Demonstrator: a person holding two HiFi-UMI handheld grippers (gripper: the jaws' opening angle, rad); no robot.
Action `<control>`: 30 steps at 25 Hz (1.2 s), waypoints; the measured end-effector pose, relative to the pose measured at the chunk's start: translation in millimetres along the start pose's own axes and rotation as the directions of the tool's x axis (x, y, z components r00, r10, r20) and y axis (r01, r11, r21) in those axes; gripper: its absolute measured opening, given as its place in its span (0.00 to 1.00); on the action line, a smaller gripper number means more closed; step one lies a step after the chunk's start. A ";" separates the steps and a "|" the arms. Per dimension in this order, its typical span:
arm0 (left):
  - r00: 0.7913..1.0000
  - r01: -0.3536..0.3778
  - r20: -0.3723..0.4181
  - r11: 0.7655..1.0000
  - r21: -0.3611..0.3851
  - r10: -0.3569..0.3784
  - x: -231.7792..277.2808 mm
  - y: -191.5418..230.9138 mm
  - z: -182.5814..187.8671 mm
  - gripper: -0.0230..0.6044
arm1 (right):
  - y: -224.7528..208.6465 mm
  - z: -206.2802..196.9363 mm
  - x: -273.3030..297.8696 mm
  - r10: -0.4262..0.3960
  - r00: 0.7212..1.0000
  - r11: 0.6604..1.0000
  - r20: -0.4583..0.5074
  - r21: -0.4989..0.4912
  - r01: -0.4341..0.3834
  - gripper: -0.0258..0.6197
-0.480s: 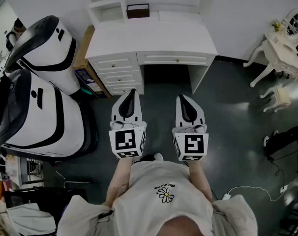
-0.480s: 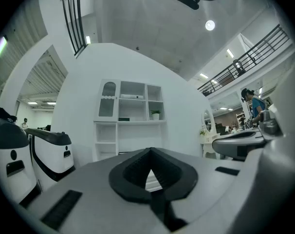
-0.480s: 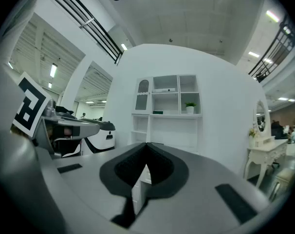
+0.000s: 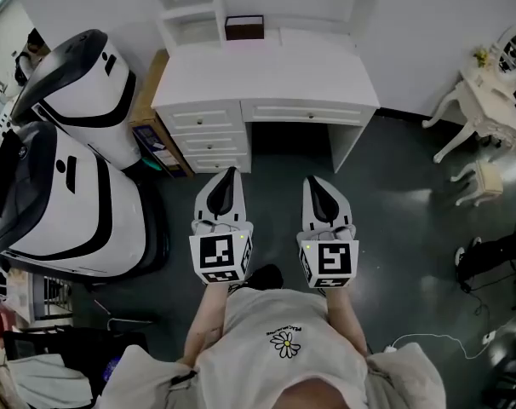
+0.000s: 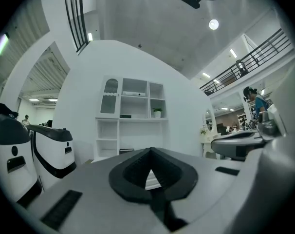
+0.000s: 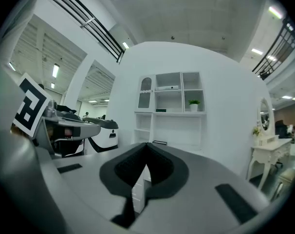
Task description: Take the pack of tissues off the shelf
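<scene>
Left gripper [image 4: 231, 171], right gripper [image 4: 314, 180] side by side, level, facing table [image 4: 266, 66] — both jaws clenched, nothing between. Tissues [image 6: 169, 87] on upper shelf [image 6: 173, 112], middle compartment, plant [image 6: 193, 104] in next one — well apart from both grippers. Dark box [image 4: 244, 27] at table's back edge.

shirt [image 4: 283, 348]: pale, daisy print | left claw [image 4: 230, 171], right claw [image 4: 312, 181]: white, black-lined, marker cubes [image 4: 220, 258]

White desk [image 4: 266, 71], white-and-black machines [image 4: 71, 92] to its left
</scene>
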State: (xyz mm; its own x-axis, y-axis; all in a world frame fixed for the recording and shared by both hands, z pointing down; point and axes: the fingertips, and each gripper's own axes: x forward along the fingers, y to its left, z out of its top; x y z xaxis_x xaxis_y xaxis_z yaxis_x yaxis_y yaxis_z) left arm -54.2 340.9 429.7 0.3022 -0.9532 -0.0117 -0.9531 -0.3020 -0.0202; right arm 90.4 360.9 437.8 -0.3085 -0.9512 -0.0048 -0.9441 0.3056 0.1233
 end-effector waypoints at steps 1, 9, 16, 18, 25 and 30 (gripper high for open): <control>1.000 0.000 -0.003 1.000 0.001 0.000 0.2 0.6 -0.7 0.04 | 0.6 -0.2 0.7 0.001 1.000 1.000 0.004 0.014 -0.001 0.04; 1.000 -0.003 -0.016 1.000 -0.001 0.003 18.5 8.1 -8.0 0.04 | -2.7 -2.3 17.3 0.018 1.000 0.998 0.023 0.062 -0.019 0.04; 0.999 0.001 0.037 1.000 -0.006 -0.001 74.5 27.5 3.9 0.04 | -19.8 7.9 64.0 0.034 0.997 0.999 0.076 0.009 -0.035 0.04; 0.998 0.008 0.062 1.000 -0.002 -0.008 96.5 33.3 10.8 0.04 | -29.6 13.2 82.7 0.029 0.994 1.000 0.101 0.009 -0.030 0.04; 0.995 0.031 0.096 0.999 -0.005 -0.031 184.4 57.3 25.8 0.04 | -61.6 26.3 163.3 0.000 0.992 0.999 0.126 -0.036 0.005 0.04; 0.994 0.064 0.095 0.998 -0.017 -0.062 258.2 81.6 35.9 0.04 | -80.6 34.9 240.3 -0.012 0.994 0.998 0.107 -0.054 0.018 0.04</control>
State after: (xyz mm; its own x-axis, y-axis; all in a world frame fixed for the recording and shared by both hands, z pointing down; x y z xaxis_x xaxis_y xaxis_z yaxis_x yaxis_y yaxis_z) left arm -53.4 70.8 389.2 0.3612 -0.9266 -0.1050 -0.9319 -0.3627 -0.0044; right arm 88.3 109.1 392.1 -0.3080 -0.9447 -0.1123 -0.9419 0.2861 0.1762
